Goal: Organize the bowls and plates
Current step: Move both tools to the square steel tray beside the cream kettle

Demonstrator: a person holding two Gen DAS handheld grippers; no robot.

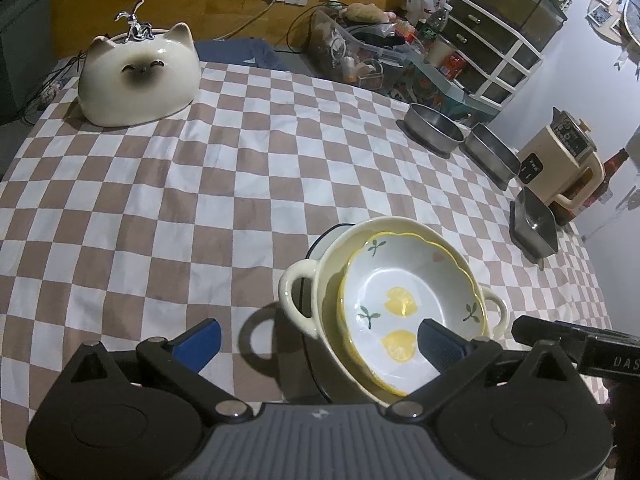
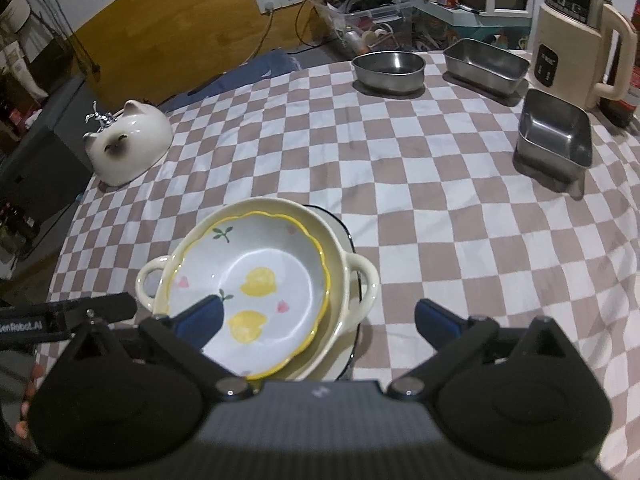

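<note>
Both your claws stand wide open with nothing between the pads: the left gripper (image 1: 318, 344) hangs at the bottom of its frame with one blue pad in front of the stack, and the right gripper (image 2: 316, 322) sits likewise at the bottom of its view, its left pad overlapping the lemon bowl (image 2: 250, 296). That bowl, white with yellow lemons and a yellow scalloped rim, lies tilted inside the cream two-handled bowl (image 2: 362, 280), which in turn rests on a dark-rimmed plate (image 2: 348, 240), all low and centre-left in the right view on the checked cloth (image 2: 440, 220). So the ceramic stack looks done, though the lemon bowl sits askew and you may want to seat it flat. Still loose, as far as you can judge: the cat bowl (image 1: 138, 80), upside down at upper left of the left view, and three steel tins in the upper right of the right view, a round tin (image 2: 388, 70), a long tin (image 2: 486, 66) and a square tin (image 2: 554, 134), each well apart from the stack. Readable writing is scant: "DAS" on the black bar at the right edge of the left view, "enRobot.AI" at the left edge of the right view, and "56" on the cream kettle (image 2: 576, 40).
</note>
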